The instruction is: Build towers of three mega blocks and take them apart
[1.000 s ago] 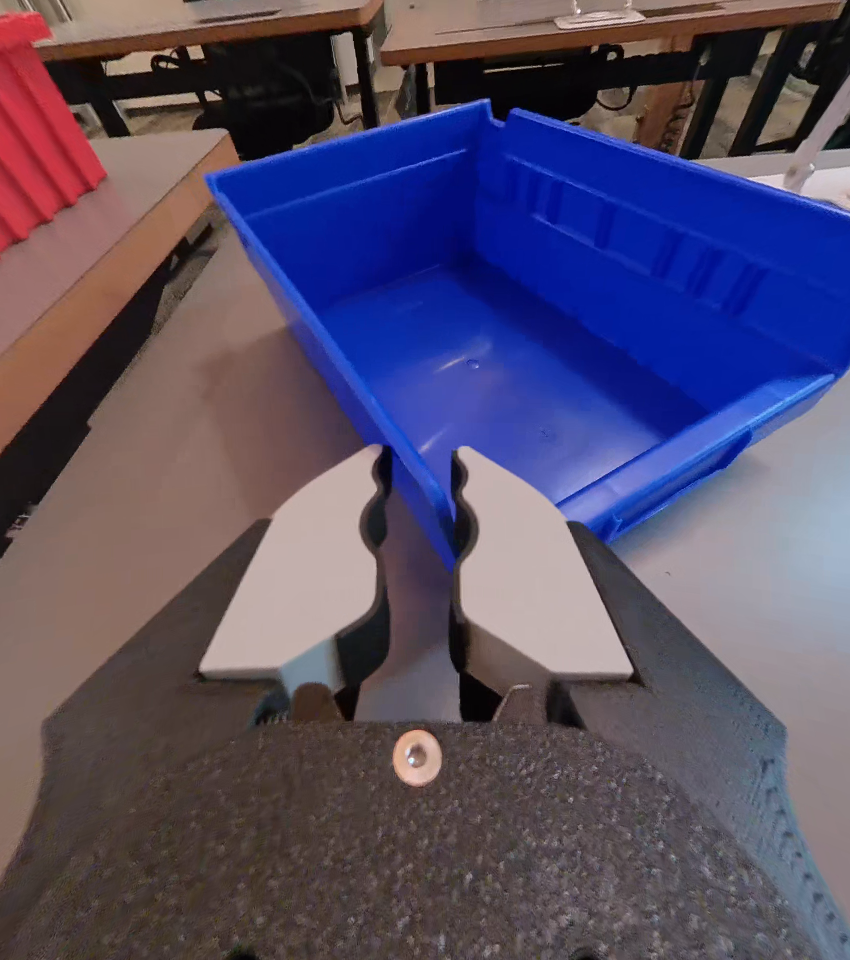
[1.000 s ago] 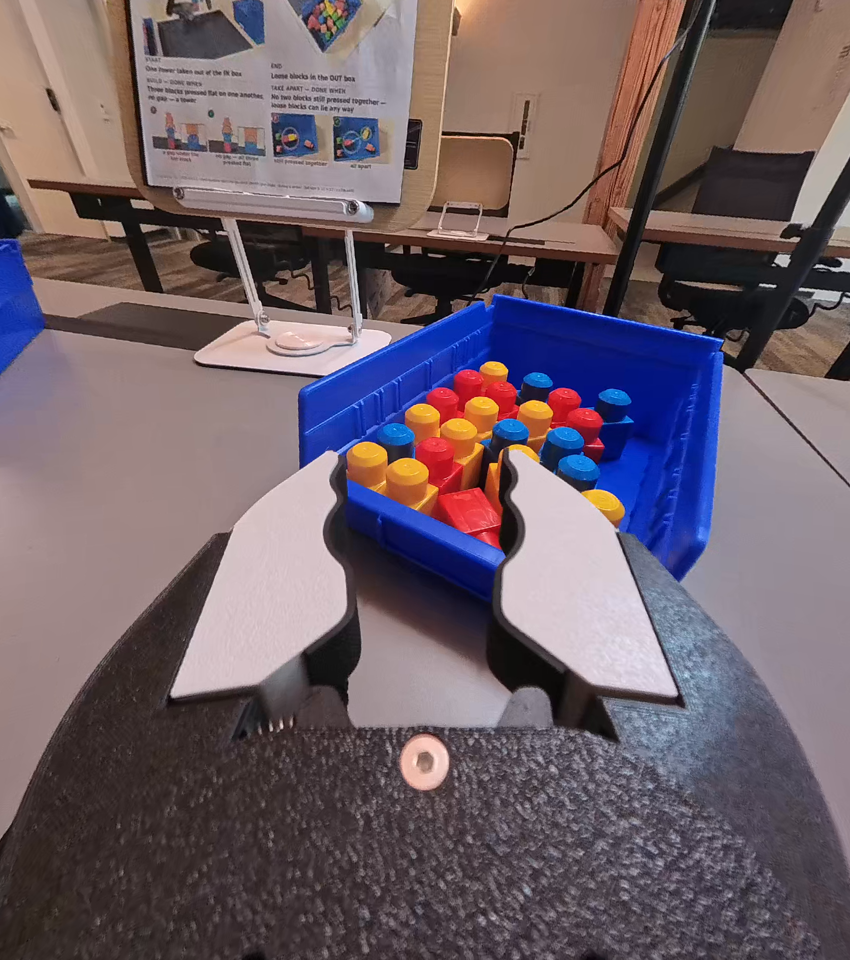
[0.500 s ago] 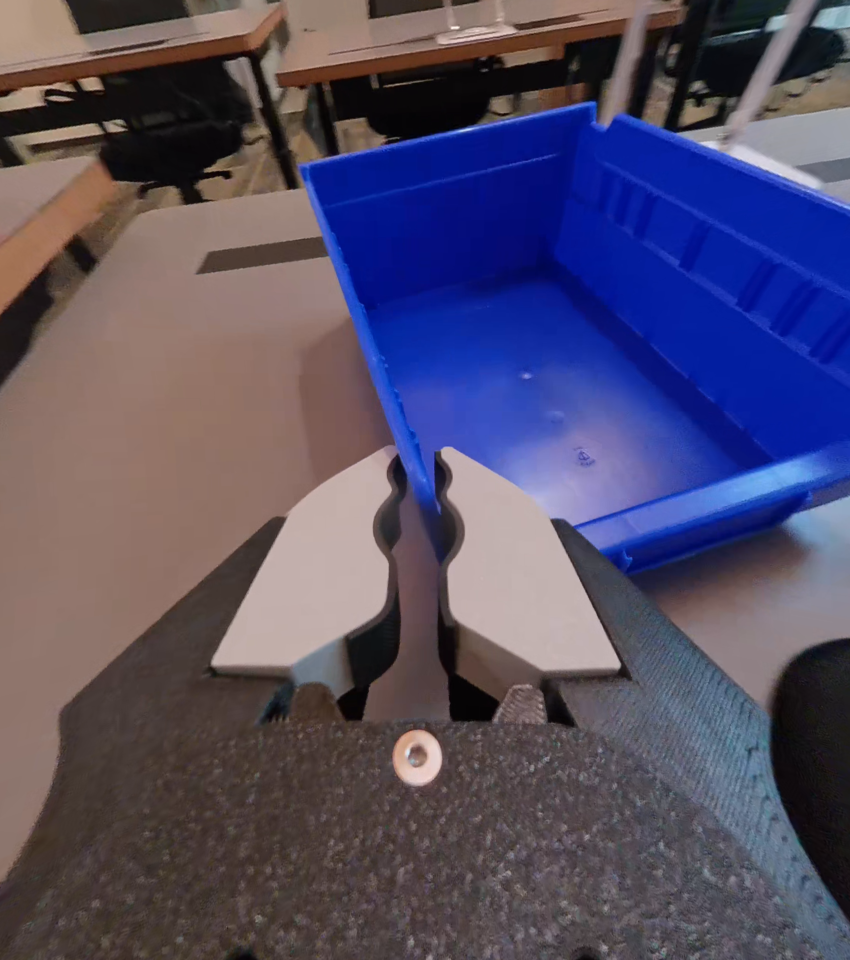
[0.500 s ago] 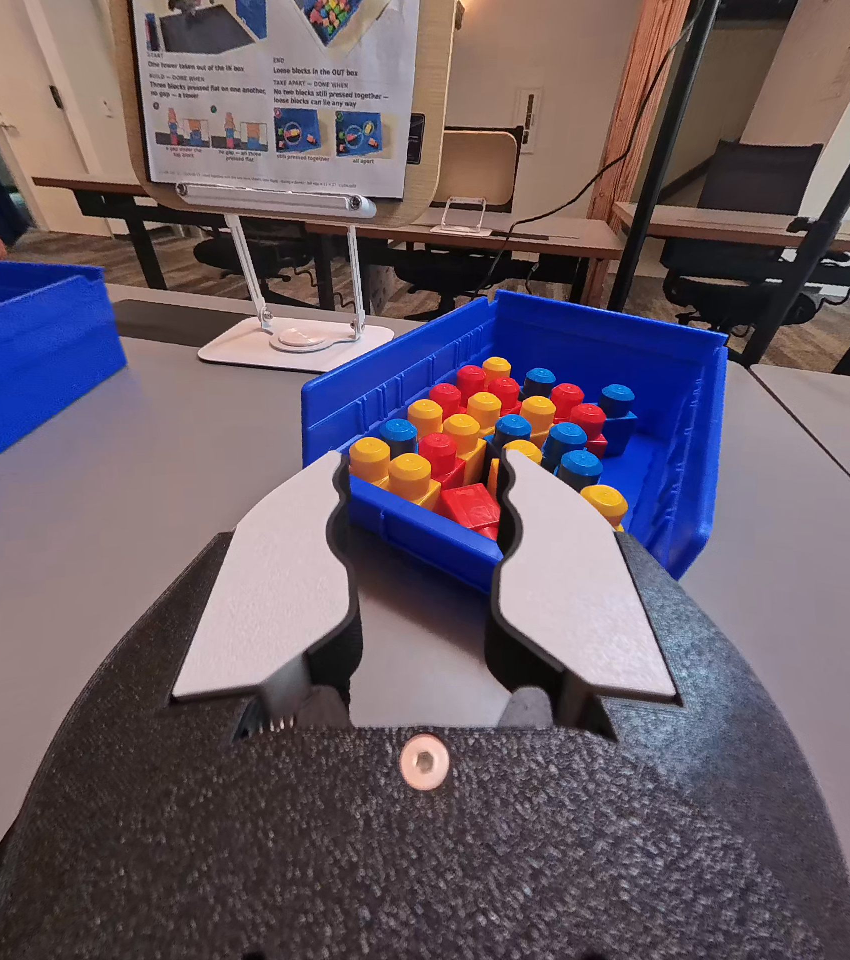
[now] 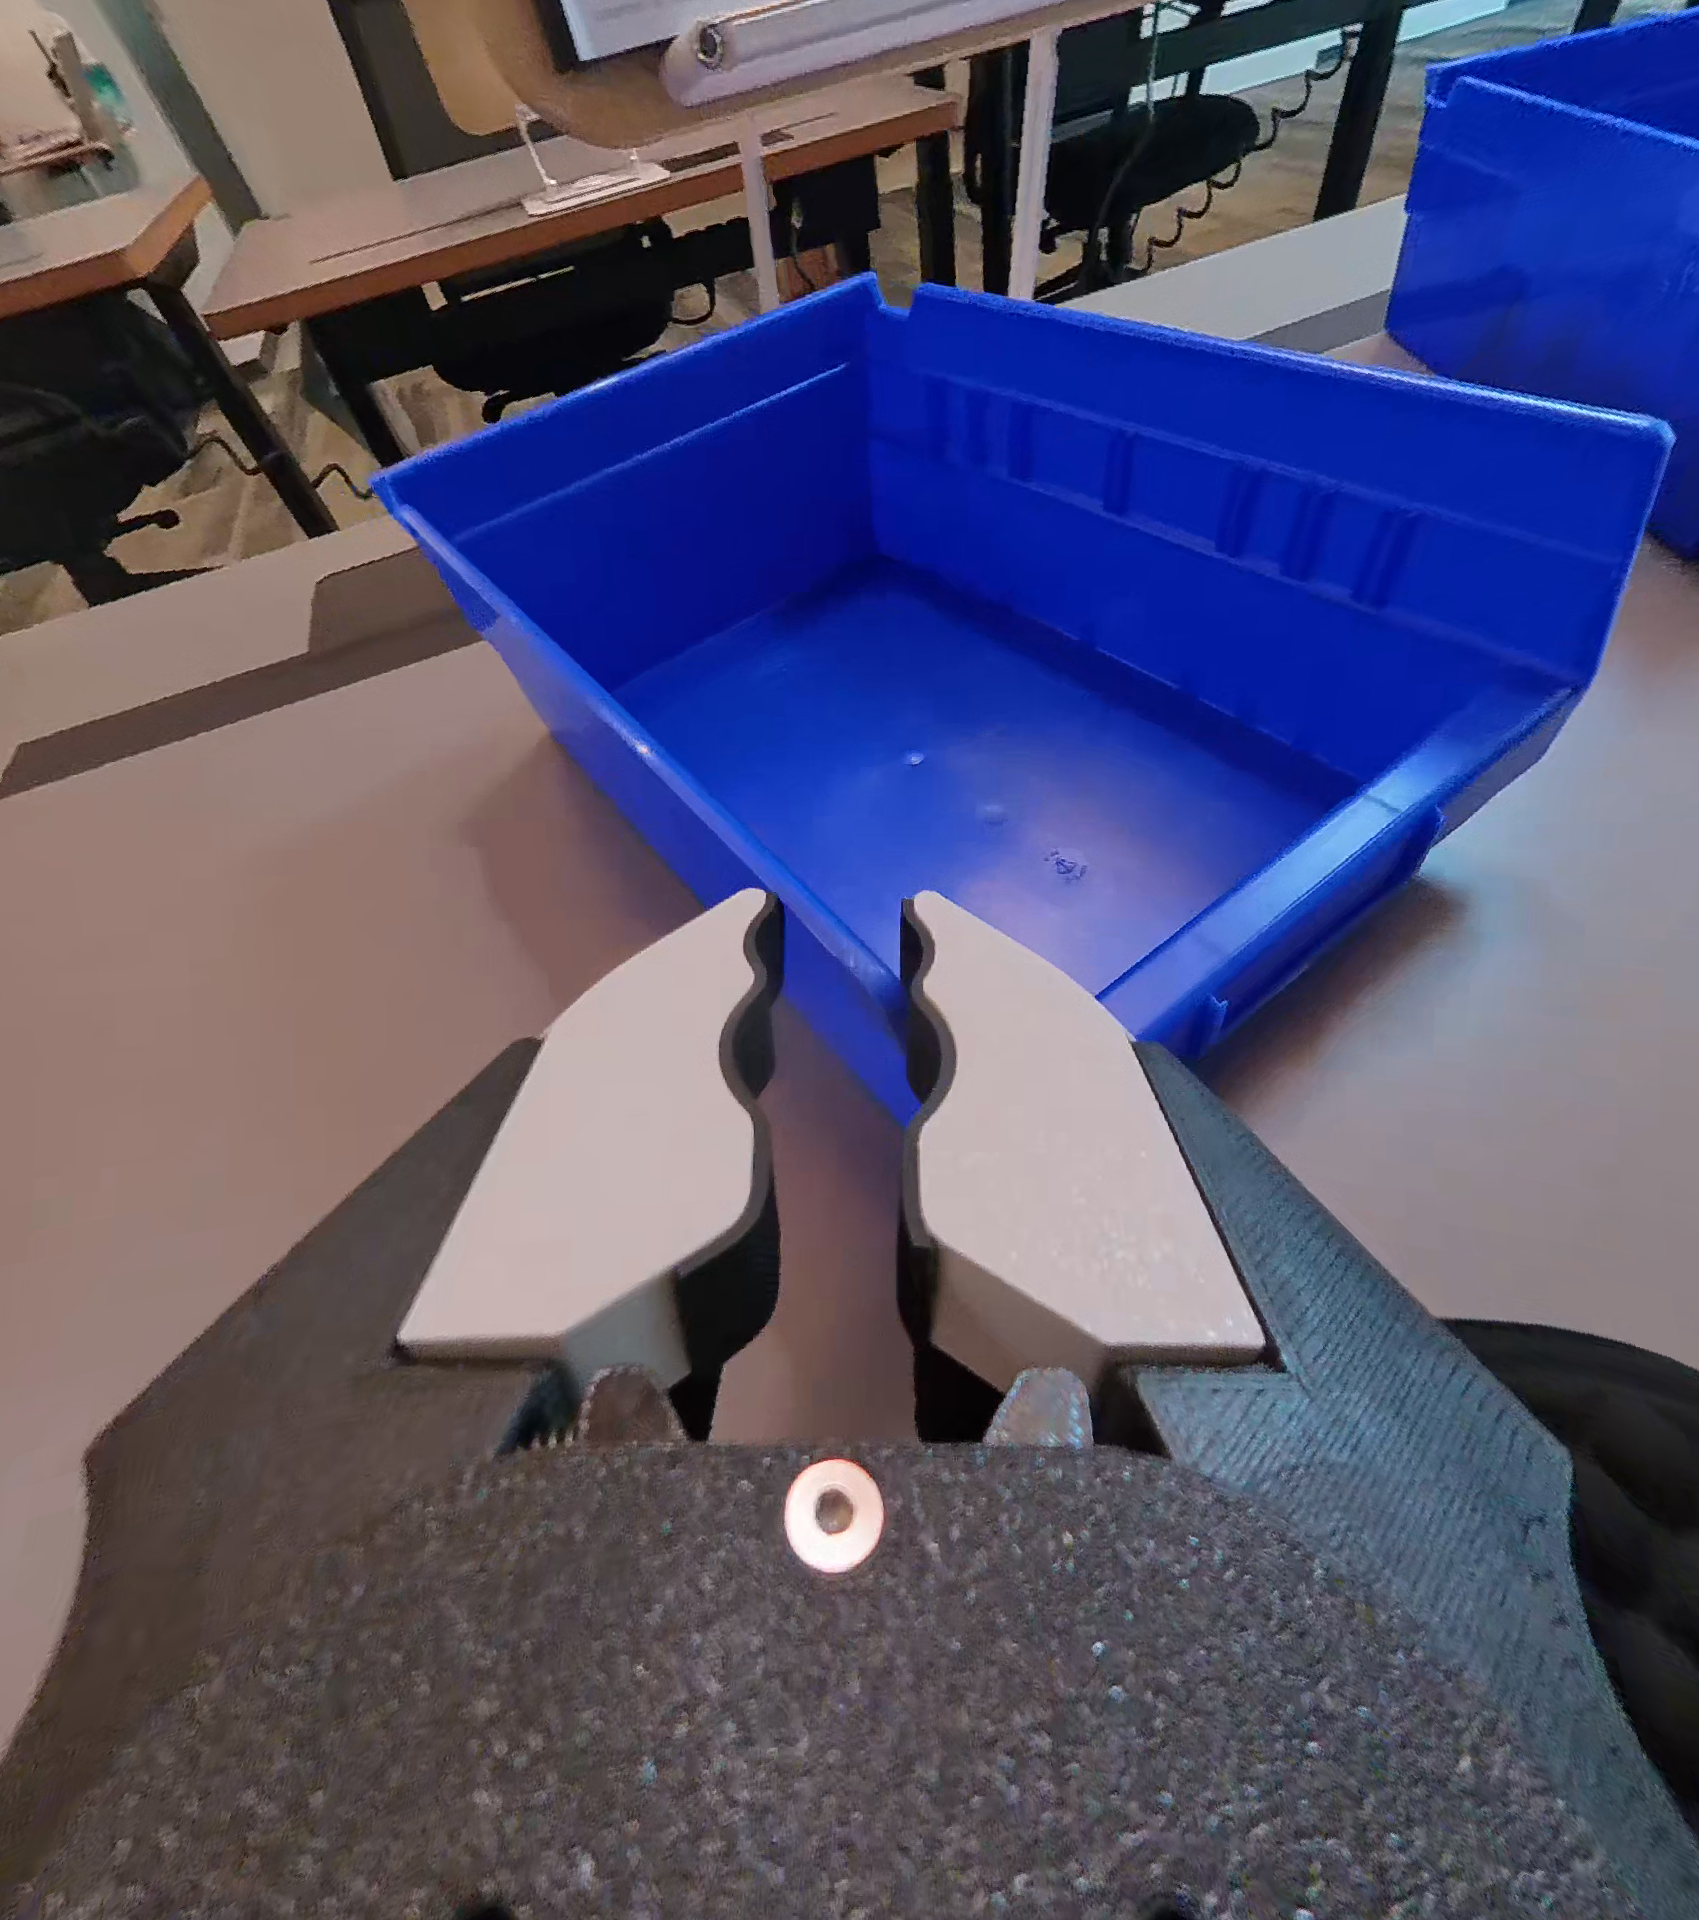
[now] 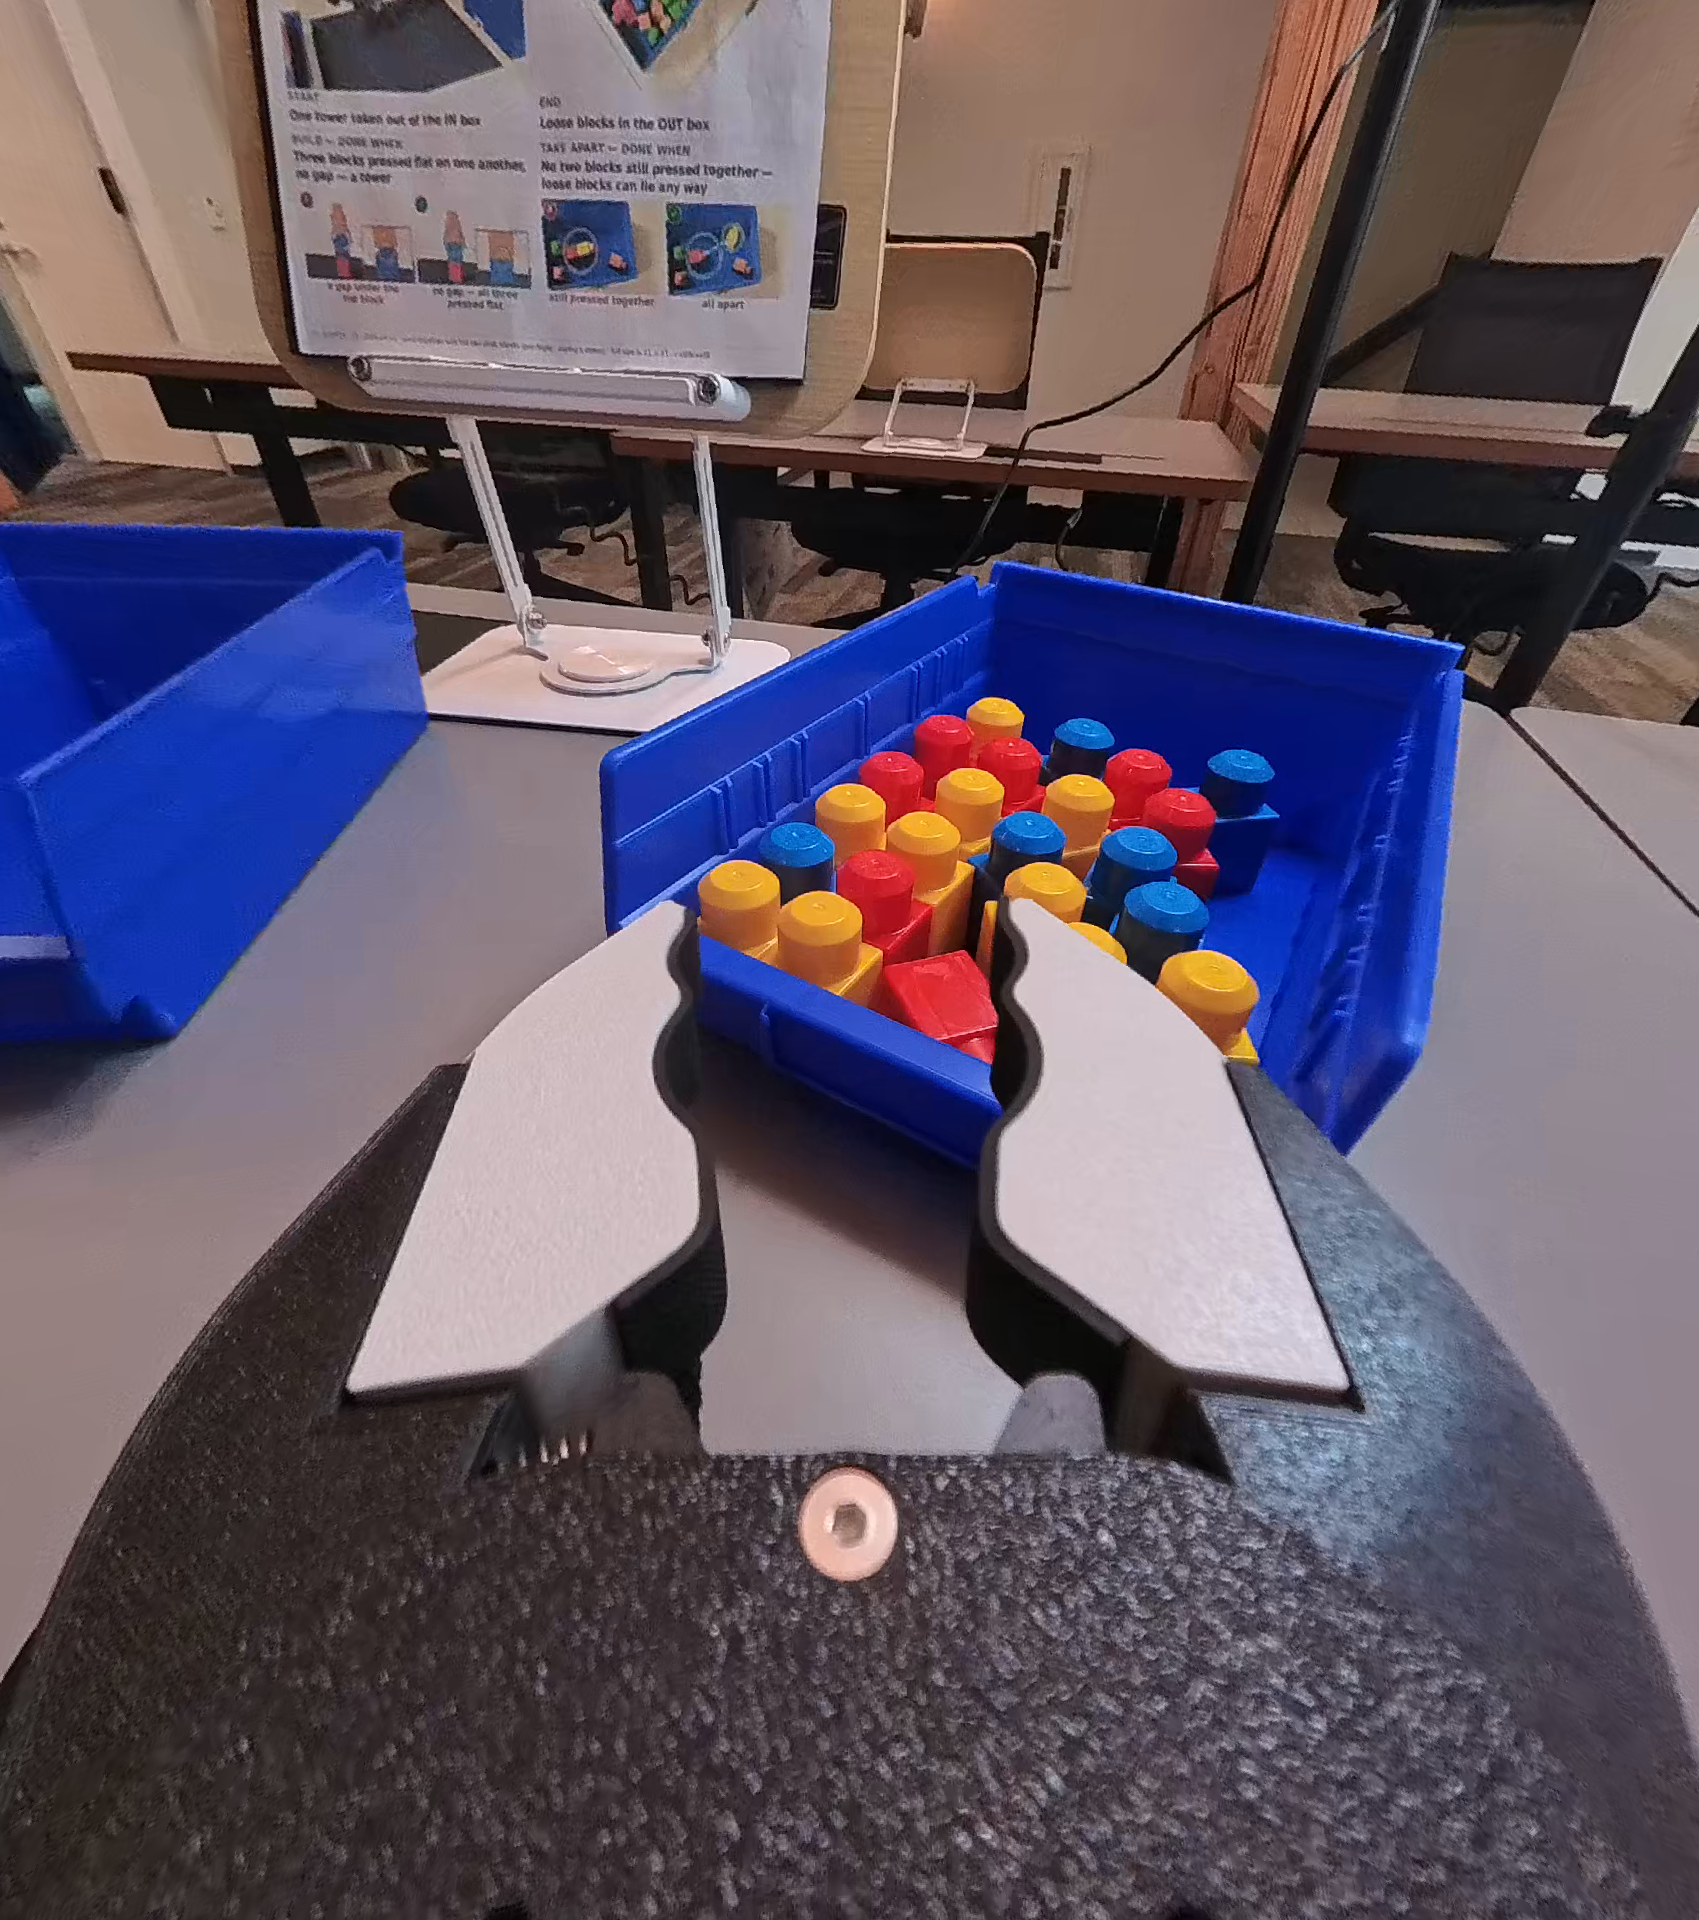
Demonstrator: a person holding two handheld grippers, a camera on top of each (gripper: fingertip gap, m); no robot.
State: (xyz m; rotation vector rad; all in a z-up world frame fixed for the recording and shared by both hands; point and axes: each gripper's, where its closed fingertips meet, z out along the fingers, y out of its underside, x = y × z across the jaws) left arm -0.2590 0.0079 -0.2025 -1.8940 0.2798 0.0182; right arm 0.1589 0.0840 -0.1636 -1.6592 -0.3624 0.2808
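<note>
Toward the table's far right edge, the mega blocks (image 6: 970, 862) fill a blue bin (image 6: 1385, 935); light, rigid, probably slick plastic, best pinched across flat sides; right gripper (image 6: 840, 925) jaws apart, empty; left gripper (image 5: 840, 909) jaws narrowly apart before an empty bin (image 5: 1240, 540).

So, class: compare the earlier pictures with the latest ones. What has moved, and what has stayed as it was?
The left tool swung right, so the empty bin now sits ahead of it, and its fingers closed partway, then reopened a little. The right tool turned slightly left, bringing more of the empty bin into its view. Nothing was grasped or let go; the blocks stayed in their bin.
</note>
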